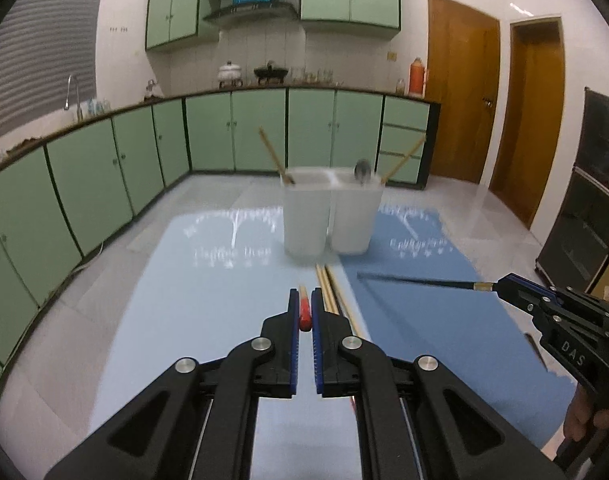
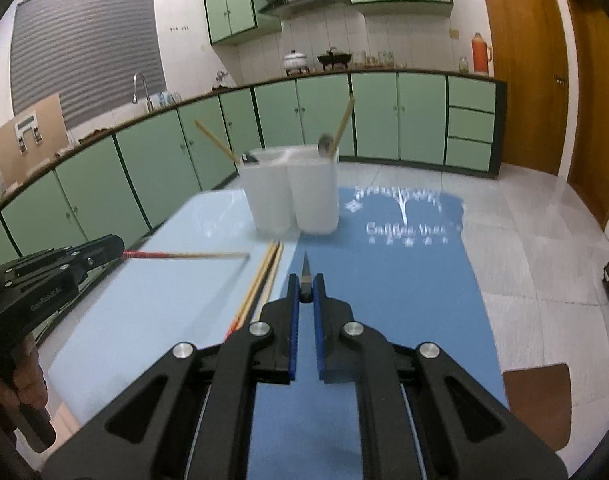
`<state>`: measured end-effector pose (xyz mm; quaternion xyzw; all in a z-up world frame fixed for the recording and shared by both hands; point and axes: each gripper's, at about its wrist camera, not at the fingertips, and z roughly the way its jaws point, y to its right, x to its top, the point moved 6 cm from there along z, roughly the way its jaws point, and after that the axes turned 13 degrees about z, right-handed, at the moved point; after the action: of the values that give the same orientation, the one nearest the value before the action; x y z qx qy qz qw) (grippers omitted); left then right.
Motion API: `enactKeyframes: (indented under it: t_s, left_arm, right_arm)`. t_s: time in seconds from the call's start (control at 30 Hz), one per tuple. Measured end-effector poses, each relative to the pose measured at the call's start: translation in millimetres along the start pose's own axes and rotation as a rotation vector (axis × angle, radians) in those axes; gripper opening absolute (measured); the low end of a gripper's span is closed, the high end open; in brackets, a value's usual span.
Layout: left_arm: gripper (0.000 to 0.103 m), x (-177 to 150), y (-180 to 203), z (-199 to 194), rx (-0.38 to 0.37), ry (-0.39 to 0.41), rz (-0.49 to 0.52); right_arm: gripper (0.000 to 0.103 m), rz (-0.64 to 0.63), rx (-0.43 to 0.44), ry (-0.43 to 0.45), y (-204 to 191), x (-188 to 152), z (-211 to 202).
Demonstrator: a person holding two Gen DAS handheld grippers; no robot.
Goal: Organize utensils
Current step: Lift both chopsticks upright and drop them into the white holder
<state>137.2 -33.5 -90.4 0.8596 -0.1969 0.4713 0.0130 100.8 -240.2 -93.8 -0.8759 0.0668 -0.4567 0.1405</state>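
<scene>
My left gripper [image 1: 304, 295] is shut on a wooden chopstick with a red end [image 1: 305, 314], held above the table; in the right wrist view that red-ended chopstick [image 2: 192, 256] sticks out of the left gripper [image 2: 118, 251]. My right gripper [image 2: 305, 280] is shut on a dark chopstick [image 2: 305, 270]. From the left wrist view the dark chopstick [image 1: 416, 280] juts leftward from the right gripper [image 1: 502, 285]. A white two-compartment holder [image 1: 328, 216] [image 2: 292, 200] stands ahead, holding two wooden chopsticks and a spoon [image 2: 325, 144]. Loose wooden chopsticks [image 1: 331, 288] [image 2: 264, 280] lie before it.
The table carries a light blue mat [image 1: 184, 280] on the left and a dark blue mat [image 1: 432, 340] on the right. Green cabinets [image 1: 104, 168] line the room behind. A black appliance [image 1: 584, 220] stands at the right, and a brown seat [image 2: 536, 400] sits beside the table.
</scene>
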Motion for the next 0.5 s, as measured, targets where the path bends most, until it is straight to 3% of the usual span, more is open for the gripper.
enactKeyframes:
  t_s: [0.5]
  left_arm:
    - [0.006,62.8,-18.4,2.9,-0.056,0.075,0.013]
  right_arm:
    - [0.006,0.029,0.077,0.012,-20.0,108.1,1.6]
